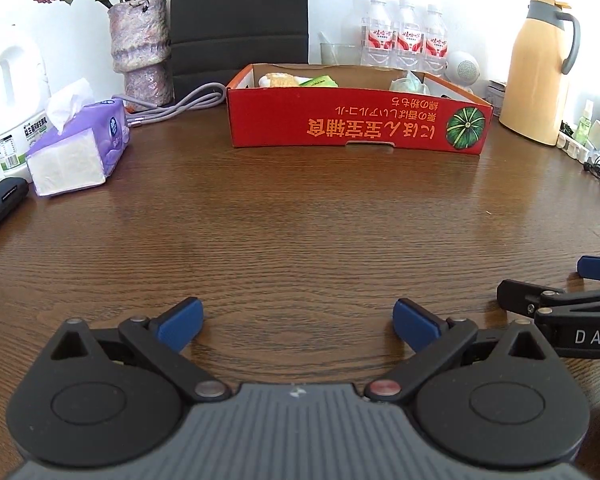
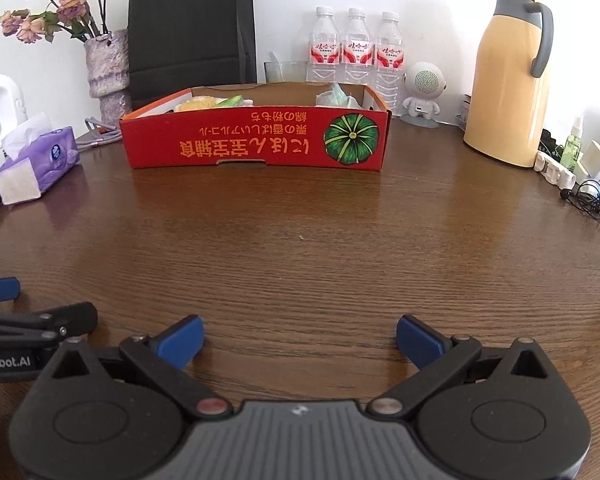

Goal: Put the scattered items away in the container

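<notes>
A shallow red cardboard box (image 1: 356, 120) (image 2: 256, 140) with a pumpkin print stands at the far middle of the brown wooden table. Inside it lie a yellow item (image 1: 276, 79) (image 2: 200, 103), a green packet (image 1: 320, 81) (image 2: 234, 101) and a pale green crumpled item (image 1: 410, 82) (image 2: 336, 97). My left gripper (image 1: 298, 322) hovers low over the near table, open, with nothing between its blue pads. My right gripper (image 2: 300, 340) is open and holds nothing too. It sits just right of the left one, whose view catches its fingers (image 1: 596, 268) at the edge.
A purple tissue pack (image 1: 80, 148) (image 2: 36, 164), a white jug (image 1: 12, 100) and a vase of dried flowers (image 1: 142, 52) (image 2: 108, 72) stand at the left. Water bottles (image 2: 356, 48), a small white speaker (image 2: 422, 92), a yellow thermos (image 1: 540, 68) (image 2: 508, 80) and cables (image 2: 588, 196) line the back and right.
</notes>
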Demonstrator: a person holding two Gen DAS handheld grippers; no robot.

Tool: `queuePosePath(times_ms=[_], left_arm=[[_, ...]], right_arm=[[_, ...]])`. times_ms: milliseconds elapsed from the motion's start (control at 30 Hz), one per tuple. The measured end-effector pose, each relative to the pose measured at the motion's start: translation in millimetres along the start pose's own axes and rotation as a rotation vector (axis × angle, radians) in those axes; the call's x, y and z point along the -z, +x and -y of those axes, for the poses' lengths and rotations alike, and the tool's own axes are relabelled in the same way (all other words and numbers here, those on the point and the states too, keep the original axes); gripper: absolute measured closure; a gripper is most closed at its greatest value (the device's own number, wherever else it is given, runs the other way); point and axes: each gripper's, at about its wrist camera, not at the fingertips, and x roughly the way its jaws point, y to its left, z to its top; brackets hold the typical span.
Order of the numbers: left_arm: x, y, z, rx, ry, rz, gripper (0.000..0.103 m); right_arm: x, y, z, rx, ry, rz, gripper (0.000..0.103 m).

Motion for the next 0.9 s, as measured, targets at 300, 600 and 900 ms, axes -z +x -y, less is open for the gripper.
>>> queuePosePath(times_ms=[300, 600, 900], left_arm=[[-1.0, 1.3, -0.2, 0.006, -0.001, -0.002, 0.000], [-0.9, 1.4, 0.0, 0.007, -0.001, -0.002, 0.000], [-1.0, 1.3, 0.0, 0.007, -0.001, -0.002, 0.000]], right_arm=[[-1.0, 1.1, -1.0, 0.003, 0.002, -0.001, 0.000], [-1.5, 2.2, -3.1, -0.017, -0.016, -0.001, 0.000], [-1.2, 1.7, -2.9, -0.017, -0.016, -0.001, 0.000]])
